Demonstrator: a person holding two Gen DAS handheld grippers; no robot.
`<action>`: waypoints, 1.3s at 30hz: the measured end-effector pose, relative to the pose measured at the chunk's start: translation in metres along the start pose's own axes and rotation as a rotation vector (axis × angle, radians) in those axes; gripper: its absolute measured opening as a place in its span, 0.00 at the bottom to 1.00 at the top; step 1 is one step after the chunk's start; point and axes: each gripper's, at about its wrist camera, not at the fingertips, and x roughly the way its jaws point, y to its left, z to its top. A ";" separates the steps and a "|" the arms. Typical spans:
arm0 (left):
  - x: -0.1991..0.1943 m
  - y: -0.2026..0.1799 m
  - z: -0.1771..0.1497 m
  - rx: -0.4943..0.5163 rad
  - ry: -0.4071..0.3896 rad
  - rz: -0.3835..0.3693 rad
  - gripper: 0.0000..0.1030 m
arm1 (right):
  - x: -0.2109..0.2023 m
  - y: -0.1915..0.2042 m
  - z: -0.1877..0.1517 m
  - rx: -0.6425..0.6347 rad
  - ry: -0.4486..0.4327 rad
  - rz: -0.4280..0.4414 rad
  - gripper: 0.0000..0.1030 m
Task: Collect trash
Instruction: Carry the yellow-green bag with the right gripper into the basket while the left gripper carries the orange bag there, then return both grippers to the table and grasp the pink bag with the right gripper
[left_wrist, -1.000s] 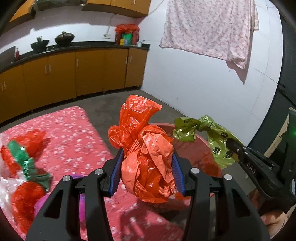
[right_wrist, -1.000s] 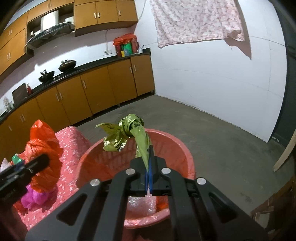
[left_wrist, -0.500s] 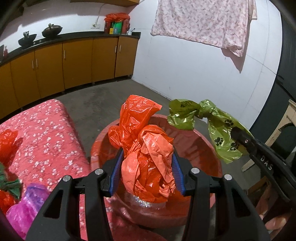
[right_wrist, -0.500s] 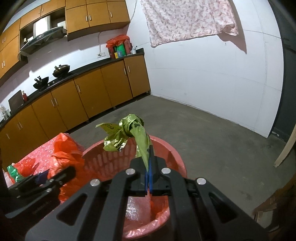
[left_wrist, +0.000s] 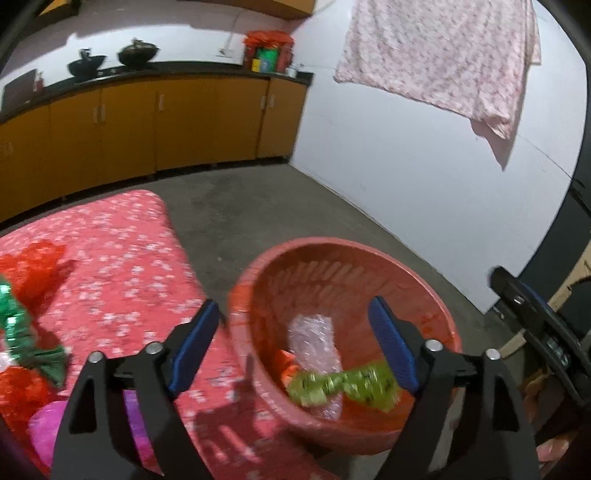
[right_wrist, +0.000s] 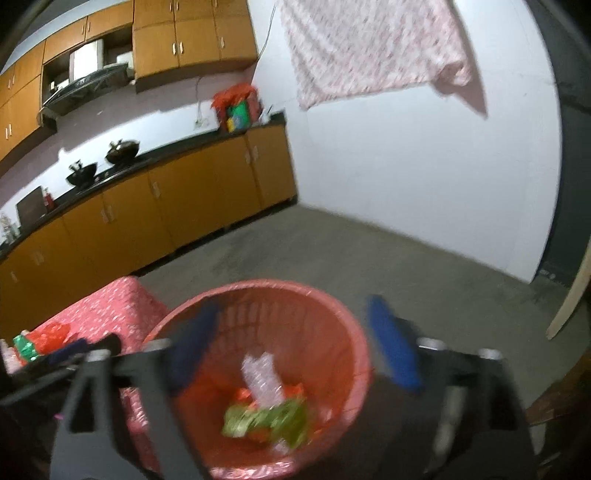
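Nearest the left wrist camera, the left hand-held gripper (left_wrist: 291, 347) is seen with its blue pads (left_wrist: 194, 345) well apart, jaws opening, and nothing between them. Just beyond, from 12 to 3 o'clock of that gripper, stands the red basket (left_wrist: 332, 251), its slatted wall visible. Lying in its bottom are the green bag (left_wrist: 343, 384), a bubble-wrap piece (left_wrist: 314, 343) and a scrap of orange plastic (left_wrist: 286, 367). The green bag is blurred; whether it has come to rest cannot be told.

The right hand-held gripper (right_wrist: 295, 347) is likewise spread, jaws opening, nothing clamped; it sits over the basket's near rim, though its outline is smeared.

Step judged in hand: release into the basket. To be done well, both jaws should be let open fully above the basket's mouth before any withdrawal, so that no plastic is dragged back over the rim. Crumpled film is light and springy and may cling to a pad; a look at the pads is advised before turning away.

At 9 o'clock of the left gripper, on the pink floral bench (left_wrist: 122, 258), more trash remains: a red mesh bundle (left_wrist: 33, 266), a green ribbon (left_wrist: 22, 339) and a magenta bag (left_wrist: 48, 424). The task is judged only part done.

Farther off, orange cabinets (left_wrist: 155, 122) and a hung floral cloth (left_wrist: 439, 55) are noted.

Writing: dark marks on the green bag are too blurred to be read. No brand or label is legible on either gripper or on the packets (right_wrist: 236, 107) at the far end of the kitchen worktop.
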 end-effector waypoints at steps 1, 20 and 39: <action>-0.007 0.004 0.000 -0.004 -0.015 0.015 0.88 | -0.006 -0.001 0.000 -0.005 -0.031 -0.015 0.96; -0.145 0.124 -0.051 -0.094 -0.126 0.379 0.96 | -0.042 0.091 -0.016 -0.130 0.004 0.117 0.96; -0.203 0.245 -0.071 -0.239 -0.160 0.652 0.98 | -0.031 0.235 -0.082 -0.338 0.213 0.327 0.96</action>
